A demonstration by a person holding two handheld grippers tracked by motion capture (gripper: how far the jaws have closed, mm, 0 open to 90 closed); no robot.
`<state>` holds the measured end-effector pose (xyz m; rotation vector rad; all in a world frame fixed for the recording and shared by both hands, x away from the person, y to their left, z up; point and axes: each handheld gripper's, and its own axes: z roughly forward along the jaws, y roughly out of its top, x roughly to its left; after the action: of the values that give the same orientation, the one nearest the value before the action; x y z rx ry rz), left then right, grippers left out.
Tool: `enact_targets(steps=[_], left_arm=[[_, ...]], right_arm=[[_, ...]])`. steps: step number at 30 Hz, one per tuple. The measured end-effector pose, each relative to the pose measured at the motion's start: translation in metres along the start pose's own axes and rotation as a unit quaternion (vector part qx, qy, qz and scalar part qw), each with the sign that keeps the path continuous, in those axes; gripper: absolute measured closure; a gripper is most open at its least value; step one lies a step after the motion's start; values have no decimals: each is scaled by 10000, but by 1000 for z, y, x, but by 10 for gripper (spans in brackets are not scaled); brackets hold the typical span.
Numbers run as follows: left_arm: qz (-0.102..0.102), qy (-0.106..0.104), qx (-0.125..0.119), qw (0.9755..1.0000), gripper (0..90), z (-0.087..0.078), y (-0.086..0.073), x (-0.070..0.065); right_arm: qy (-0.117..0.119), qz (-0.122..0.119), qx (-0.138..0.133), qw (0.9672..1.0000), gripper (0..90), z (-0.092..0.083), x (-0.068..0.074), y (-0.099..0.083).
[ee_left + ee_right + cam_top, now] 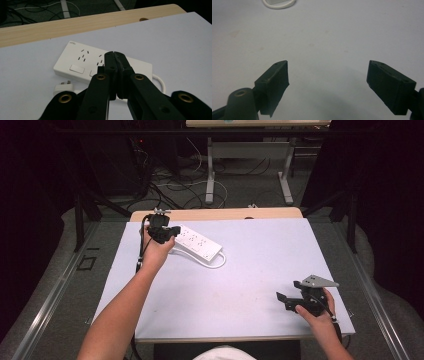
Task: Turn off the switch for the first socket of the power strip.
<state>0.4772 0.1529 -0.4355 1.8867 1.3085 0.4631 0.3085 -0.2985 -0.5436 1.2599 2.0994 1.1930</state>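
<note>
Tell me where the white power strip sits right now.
In the high view the white power strip lies on the table's far left part, just beside the shut left gripper, its cable looping at its near side.

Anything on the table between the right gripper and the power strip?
Nothing: in the high view, bare white table runs from the right gripper up to the power strip and its looped cable. The right gripper view shows the same stretch, faint stains aside.
</note>
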Motion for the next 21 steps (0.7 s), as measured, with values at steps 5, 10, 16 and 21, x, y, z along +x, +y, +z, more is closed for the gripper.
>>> enact_targets(steps=[5, 10, 16, 21], left_arm=[[-80, 45, 12, 10000, 899, 7, 1, 4], [-150, 83, -45, 9998, 900, 15, 3, 6], [-149, 96, -58, 9998, 900, 26, 5, 6], [-170, 87, -36, 9998, 900, 35, 6, 4]], right_arm=[[33, 8, 15, 10000, 169, 0, 1, 0], [41, 7, 18, 10000, 169, 1, 0, 0], [38, -15, 61, 10000, 169, 2, -1, 0], [55, 34, 50, 10000, 169, 3, -1, 0]])
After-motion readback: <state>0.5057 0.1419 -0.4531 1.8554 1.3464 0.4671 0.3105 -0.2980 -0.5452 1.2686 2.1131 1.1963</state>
